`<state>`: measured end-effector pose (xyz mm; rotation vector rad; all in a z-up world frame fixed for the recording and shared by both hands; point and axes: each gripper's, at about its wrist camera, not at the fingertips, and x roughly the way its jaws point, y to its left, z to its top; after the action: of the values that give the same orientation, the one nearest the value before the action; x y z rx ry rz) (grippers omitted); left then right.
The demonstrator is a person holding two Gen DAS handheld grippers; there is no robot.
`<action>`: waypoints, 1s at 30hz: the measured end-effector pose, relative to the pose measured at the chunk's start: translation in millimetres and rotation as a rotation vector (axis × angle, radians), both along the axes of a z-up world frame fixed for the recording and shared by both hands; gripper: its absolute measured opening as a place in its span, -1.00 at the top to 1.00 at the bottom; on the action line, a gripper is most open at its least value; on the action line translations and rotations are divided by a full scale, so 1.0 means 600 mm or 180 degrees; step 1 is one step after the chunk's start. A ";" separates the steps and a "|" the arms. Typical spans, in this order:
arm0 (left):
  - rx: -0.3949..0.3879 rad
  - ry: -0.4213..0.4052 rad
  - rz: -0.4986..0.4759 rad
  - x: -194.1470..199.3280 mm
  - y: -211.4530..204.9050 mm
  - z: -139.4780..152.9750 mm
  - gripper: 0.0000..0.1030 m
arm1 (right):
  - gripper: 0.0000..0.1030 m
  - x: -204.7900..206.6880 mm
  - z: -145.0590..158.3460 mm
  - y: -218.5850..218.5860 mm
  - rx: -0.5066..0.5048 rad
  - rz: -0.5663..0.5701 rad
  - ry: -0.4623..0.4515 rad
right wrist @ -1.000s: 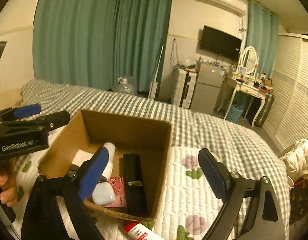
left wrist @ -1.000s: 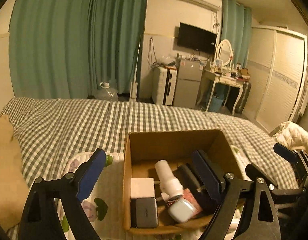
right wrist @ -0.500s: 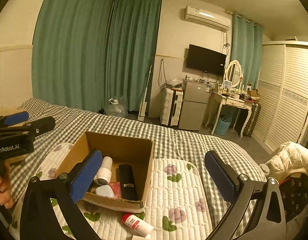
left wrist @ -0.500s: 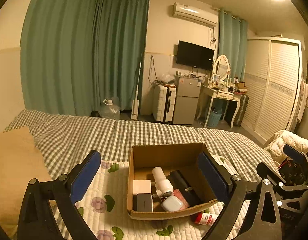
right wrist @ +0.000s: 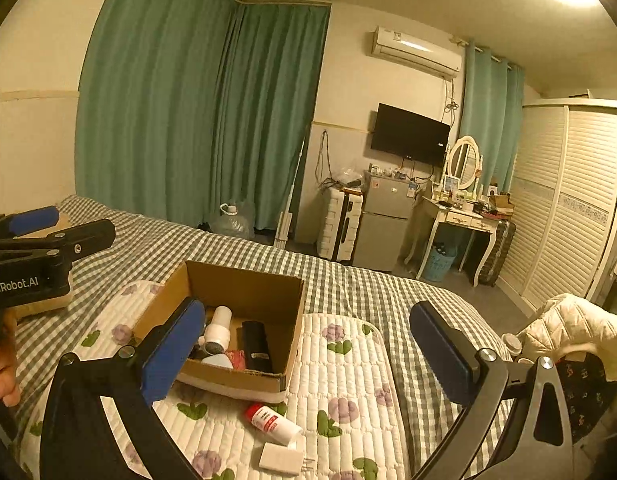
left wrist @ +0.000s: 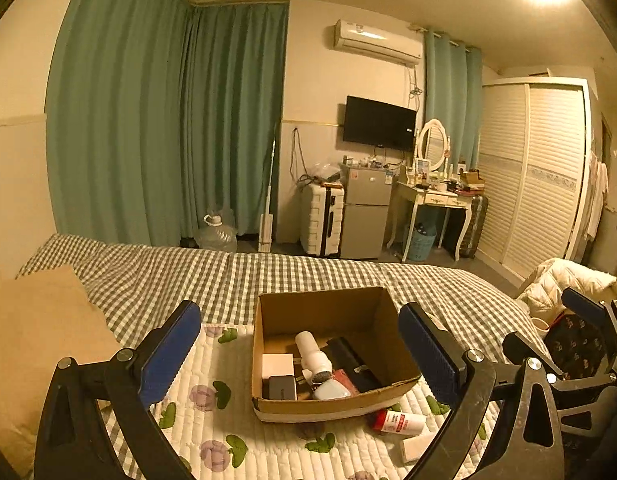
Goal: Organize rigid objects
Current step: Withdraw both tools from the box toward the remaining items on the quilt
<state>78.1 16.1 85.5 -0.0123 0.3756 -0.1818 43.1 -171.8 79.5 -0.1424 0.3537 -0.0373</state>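
Most of the tidying looks done, I'd say. The box (right wrist: 228,320) sits on the flowered quilt (right wrist: 348,364) near the middle of the bed (right wrist: 348,284), and it already holds a white bottle (right wrist: 217,328), a black case (right wrist: 256,346), a small white box (left wrist: 277,365), a grey block (left wrist: 282,387), a pale rounded case (left wrist: 330,391) and something red I can't make out. 2 things are left outside it: a tube (right wrist: 272,420) with a red cap, lying on the quilt just beside the box's near edge, and a white block (right wrist: 281,459) a little nearer the quilt's front edge, close to the tube. The left gripper (left wrist: 300,354) hangs above the bed with its blue pads spread wide, holding nothing. The right gripper (right wrist: 308,354) is the same, fingers far apart and empty, well above the quilt. Neither is close to the 2 loose things. My guess is that those 2 go into the box next, and the right gripper looks the handier for the tube.
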 end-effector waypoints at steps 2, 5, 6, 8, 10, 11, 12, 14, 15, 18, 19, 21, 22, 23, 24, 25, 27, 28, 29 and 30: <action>0.0029 -0.0014 -0.0028 -0.006 -0.006 -0.002 -0.96 | -1.00 -0.007 -0.003 -0.003 -0.0014 -0.0020 0.0002; 0.0048 -0.0029 -0.0071 -0.011 -0.014 -0.005 -0.97 | -1.00 -0.016 -0.007 -0.006 -0.0035 -0.0047 0.0006; 0.0048 -0.0031 -0.0089 -0.012 -0.015 -0.007 -0.97 | -1.00 -0.020 -0.009 -0.009 -0.0040 -0.0062 0.0003; 0.0056 -0.0017 -0.0125 -0.012 -0.020 -0.013 -0.97 | -1.00 -0.025 -0.013 -0.011 -0.0044 -0.0079 0.0007; 0.0065 0.0014 -0.0154 -0.010 -0.025 -0.020 -0.97 | -1.00 -0.027 -0.016 -0.013 -0.0038 -0.0091 0.0016; 0.0070 0.0041 -0.0169 -0.008 -0.029 -0.026 -0.97 | -1.00 -0.029 -0.021 -0.016 -0.0033 -0.0099 0.0027; 0.0075 0.0066 -0.0182 -0.007 -0.032 -0.031 -0.97 | -1.00 -0.029 -0.024 -0.017 -0.0034 -0.0104 0.0035; 0.0095 0.0113 -0.0210 -0.001 -0.039 -0.044 -0.97 | -1.00 -0.027 -0.035 -0.021 -0.0048 -0.0126 0.0070; 0.0117 0.0143 -0.0232 0.004 -0.044 -0.053 -0.97 | -1.00 -0.025 -0.044 -0.023 -0.0057 -0.0133 0.0100; 0.0197 0.0273 -0.0287 0.019 -0.055 -0.079 -0.97 | -1.00 -0.021 -0.074 -0.030 -0.0082 -0.0155 0.0188; 0.0223 0.0318 -0.0297 0.026 -0.060 -0.088 -0.97 | -1.00 -0.018 -0.085 -0.032 -0.0092 -0.0168 0.0224; 0.0261 0.0387 -0.0326 0.035 -0.067 -0.107 -0.97 | -1.00 -0.011 -0.113 -0.039 -0.0080 -0.0181 0.0345; 0.0273 0.0424 -0.0347 0.039 -0.070 -0.117 -0.97 | -1.00 -0.008 -0.125 -0.044 -0.0066 -0.0180 0.0395; 0.0283 0.0468 -0.0368 0.045 -0.074 -0.128 -0.97 | -1.00 -0.005 -0.138 -0.047 -0.0054 -0.0178 0.0450; 0.0289 0.0503 -0.0385 0.049 -0.076 -0.137 -0.97 | -1.00 -0.001 -0.153 -0.052 -0.0049 -0.0182 0.0509; 0.0299 0.0570 -0.0420 0.056 -0.082 -0.151 -0.97 | -1.00 0.000 -0.165 -0.056 -0.0051 -0.0195 0.0547; 0.0328 0.0687 -0.0501 0.067 -0.092 -0.173 -0.97 | -1.00 0.002 -0.194 -0.063 -0.0043 -0.0205 0.0624; 0.0356 0.0751 -0.0530 0.073 -0.098 -0.187 -0.97 | -1.00 0.004 -0.210 -0.069 -0.0002 -0.0205 0.0688; 0.0388 0.0815 -0.0552 0.078 -0.106 -0.203 -0.97 | -1.00 0.007 -0.221 -0.072 0.0035 -0.0206 0.0739; 0.0408 0.0865 -0.0577 0.081 -0.111 -0.216 -0.97 | -1.00 0.011 -0.238 -0.079 0.0117 -0.0201 0.0831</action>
<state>126.6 -50.2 -43.9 0.1249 0.6598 -0.3366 50.0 -219.4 -63.4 -0.0996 0.6192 -0.0749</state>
